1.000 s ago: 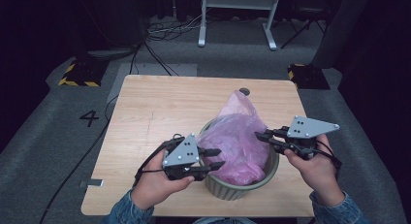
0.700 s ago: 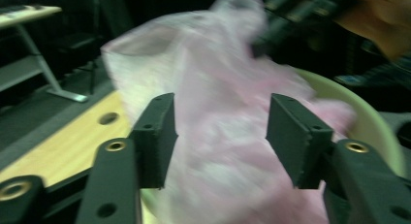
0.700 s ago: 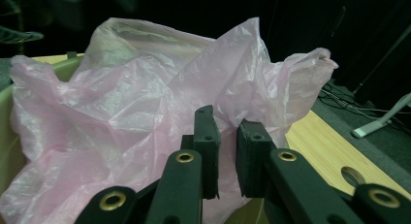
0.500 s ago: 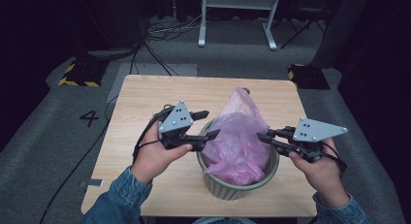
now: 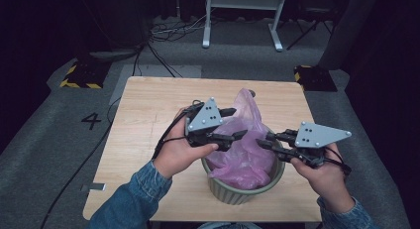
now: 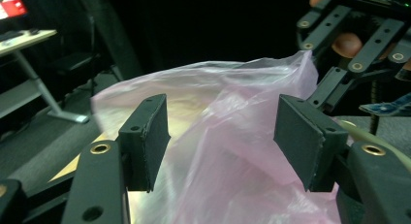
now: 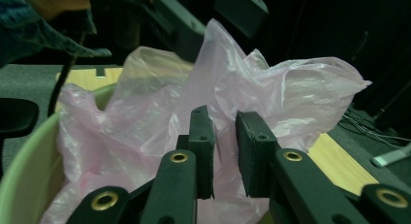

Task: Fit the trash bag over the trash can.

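Note:
A crumpled pink plastic bag (image 5: 247, 157) sits in a round pale green bin (image 5: 237, 194) at the near right of the wooden table (image 5: 148, 105). Its upper part (image 6: 218, 88) stands up above the rim. My left gripper (image 5: 240, 122) hovers over the bag's left side, open wide, with pink film (image 6: 220, 136) lying loose between and behind the pads. My right gripper (image 5: 262, 139) points left at the bag's right side. Its jaws (image 7: 225, 136) stand a narrow gap apart in front of the film (image 7: 291, 88), and I see nothing pinched between them.
The bin's green rim (image 7: 24, 156) stands close to the table's near edge. Bare wood stretches to the left and at the back. A metal stand (image 5: 242, 16) and cables lie on the dark floor beyond the table.
My left gripper has risen from beside the bin's left rim and moved forward over the bag's left side. My right gripper has stayed at the bag's right side, shifting only slightly.

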Demonstrator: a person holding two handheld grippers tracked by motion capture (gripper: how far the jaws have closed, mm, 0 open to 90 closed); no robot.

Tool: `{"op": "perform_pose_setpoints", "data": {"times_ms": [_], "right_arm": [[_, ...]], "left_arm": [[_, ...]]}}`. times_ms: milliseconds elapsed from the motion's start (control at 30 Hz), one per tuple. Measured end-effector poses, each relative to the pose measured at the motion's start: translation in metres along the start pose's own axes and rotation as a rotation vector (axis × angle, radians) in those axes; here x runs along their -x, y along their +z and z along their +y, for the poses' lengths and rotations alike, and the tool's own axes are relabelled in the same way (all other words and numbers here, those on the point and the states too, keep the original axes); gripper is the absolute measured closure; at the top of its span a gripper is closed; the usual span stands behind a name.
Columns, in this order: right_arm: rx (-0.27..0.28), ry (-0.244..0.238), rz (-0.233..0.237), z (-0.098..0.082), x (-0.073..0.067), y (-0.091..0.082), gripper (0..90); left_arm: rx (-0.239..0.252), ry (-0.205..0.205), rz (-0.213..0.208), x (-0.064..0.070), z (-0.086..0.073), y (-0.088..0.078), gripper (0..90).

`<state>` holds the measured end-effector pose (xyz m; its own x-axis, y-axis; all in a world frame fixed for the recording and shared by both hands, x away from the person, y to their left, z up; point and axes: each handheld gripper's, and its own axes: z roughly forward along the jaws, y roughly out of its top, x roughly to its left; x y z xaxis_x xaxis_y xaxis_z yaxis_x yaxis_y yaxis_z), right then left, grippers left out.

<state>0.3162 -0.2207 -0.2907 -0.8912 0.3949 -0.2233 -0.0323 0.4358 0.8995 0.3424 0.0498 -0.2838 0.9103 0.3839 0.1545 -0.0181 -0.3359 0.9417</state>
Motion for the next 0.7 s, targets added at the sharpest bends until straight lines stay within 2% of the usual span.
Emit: {"op": "perform_pose_setpoints", "data": {"times_ms": [33, 100, 167, 200, 233, 333, 467, 533, 700], "right_arm": [[0.0, -0.002, -0.001, 0.001, -0.001, 0.0, 77.3], [0.005, -0.004, -0.005, 0.002, -0.001, 0.001, 76.6], [0.009, -0.002, -0.014, 0.002, -0.001, 0.001, 75.7], [0.01, -0.001, -0.018, 0.002, 0.0, 0.001, 74.4], [0.011, -0.002, -0.027, 0.002, 0.0, 0.002, 71.9], [0.007, -0.021, -0.061, 0.002, -0.001, 0.004, 62.1], [0.013, -0.016, -0.075, 0.001, -0.001, 0.005, 59.3], [0.015, 0.001, -0.109, 0.0, -0.002, 0.005, 51.7], [0.032, 0.063, -0.158, -0.003, -0.005, -0.002, 41.0]], "left_arm": [[-0.011, 0.01, -0.025, 0.001, 0.0, 0.002, 43.3], [-0.042, 0.049, -0.085, 0.005, -0.002, 0.006, 62.9], [-0.072, 0.063, -0.135, 0.009, -0.003, 0.007, 80.4], [-0.079, 0.067, -0.165, 0.012, -0.004, 0.008, 85.4], [-0.088, 0.07, -0.173, 0.014, -0.004, 0.009, 89.2], [-0.105, 0.071, -0.187, 0.019, -0.006, 0.01, 90.0], [-0.112, 0.059, -0.206, 0.023, -0.009, 0.012, 90.0], [-0.115, 0.061, -0.209, 0.024, -0.009, 0.012, 90.0], [-0.115, 0.055, -0.206, 0.026, -0.009, 0.012, 90.0]]}}
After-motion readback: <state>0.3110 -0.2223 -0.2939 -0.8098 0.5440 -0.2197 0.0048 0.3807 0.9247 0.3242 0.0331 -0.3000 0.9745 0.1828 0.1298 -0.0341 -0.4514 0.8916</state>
